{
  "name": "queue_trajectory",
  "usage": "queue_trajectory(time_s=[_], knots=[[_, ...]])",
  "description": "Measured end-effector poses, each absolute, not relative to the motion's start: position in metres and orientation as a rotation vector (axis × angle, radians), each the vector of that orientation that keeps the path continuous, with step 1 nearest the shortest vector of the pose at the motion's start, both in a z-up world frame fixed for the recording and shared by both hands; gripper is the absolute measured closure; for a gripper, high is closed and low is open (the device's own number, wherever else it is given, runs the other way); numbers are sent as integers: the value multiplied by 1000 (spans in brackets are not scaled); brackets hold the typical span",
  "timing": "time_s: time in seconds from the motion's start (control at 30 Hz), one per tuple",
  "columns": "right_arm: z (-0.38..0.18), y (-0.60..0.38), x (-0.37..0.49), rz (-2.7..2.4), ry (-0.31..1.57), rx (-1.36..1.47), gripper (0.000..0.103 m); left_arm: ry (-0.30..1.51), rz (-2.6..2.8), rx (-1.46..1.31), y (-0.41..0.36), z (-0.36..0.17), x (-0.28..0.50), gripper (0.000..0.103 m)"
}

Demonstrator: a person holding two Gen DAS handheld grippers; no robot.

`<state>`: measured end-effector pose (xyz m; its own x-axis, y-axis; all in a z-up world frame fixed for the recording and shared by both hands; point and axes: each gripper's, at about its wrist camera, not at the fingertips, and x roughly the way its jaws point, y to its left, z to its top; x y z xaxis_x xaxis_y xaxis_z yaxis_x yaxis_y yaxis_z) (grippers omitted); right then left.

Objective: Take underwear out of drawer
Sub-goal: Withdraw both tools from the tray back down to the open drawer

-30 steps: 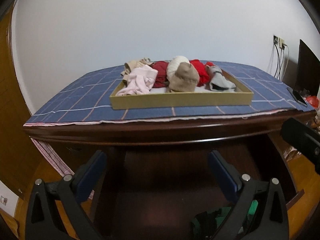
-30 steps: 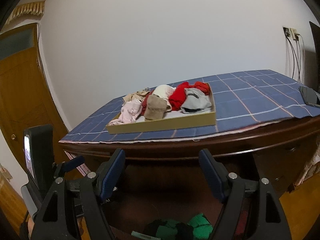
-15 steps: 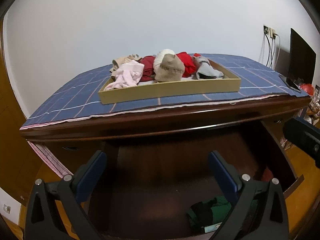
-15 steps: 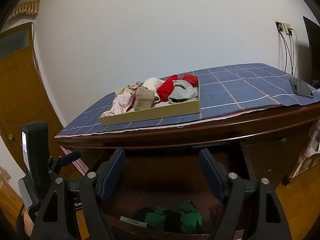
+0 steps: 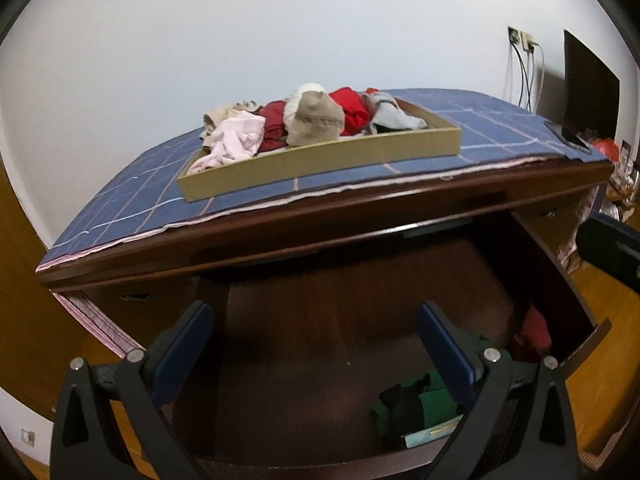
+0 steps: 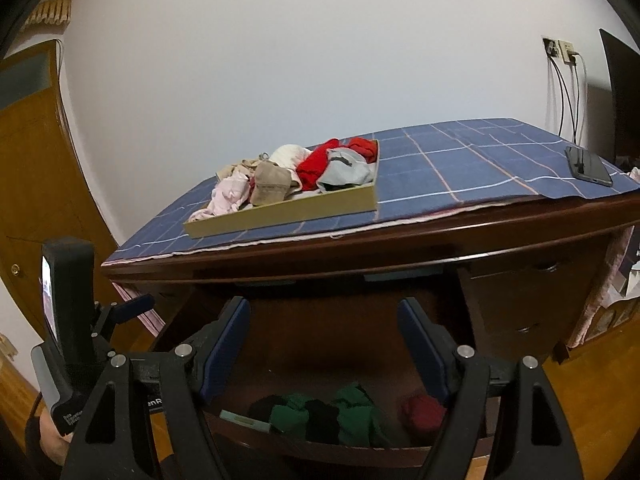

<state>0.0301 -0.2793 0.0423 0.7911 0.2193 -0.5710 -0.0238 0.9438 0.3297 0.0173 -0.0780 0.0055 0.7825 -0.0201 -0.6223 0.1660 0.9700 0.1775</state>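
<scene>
Both my left gripper and right gripper hang apart and empty over the open drawer. The underwear bunches at its front edge; I might snag several pieces, or the card beside them.

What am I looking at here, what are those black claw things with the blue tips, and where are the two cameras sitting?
Those claws are two handheld grippers, one in each of a person's hands. Each carries a wide-angle camera looking forward along its fingers, so each picture shows its own gripper at the bottom: the left gripper in one, the right gripper in the other. Both are open and hold nothing.

Ahead is a dark wooden desk under a blue checked cloth. On the cloth sit a shallow cardboard tray heaped with clothing and a phone.

Below, the drawer stands open, with green and black garments and a red one inside.
</scene>
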Motion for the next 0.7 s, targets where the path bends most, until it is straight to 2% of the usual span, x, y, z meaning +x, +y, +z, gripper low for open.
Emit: queue_trajectory(time_s=[0.33, 0.4, 0.47, 0.53, 0.7], knots=[[32, -307, 24, 109, 745, 340, 25, 778, -209, 333, -96, -12, 24, 0], [30, -312, 26, 125, 774, 357, 29, 819, -260, 344, -101, -17, 27, 0], [27, -316, 28, 142, 803, 382, 40, 881, -316, 358, -107, -24, 32, 0], [21, -321, 32, 158, 846, 410, 46, 948, -357, 385, -115, -32, 39, 0], [10, -333, 34, 151, 894, 463, 47, 1027, -432, 491, -138, -50, 49, 1]])
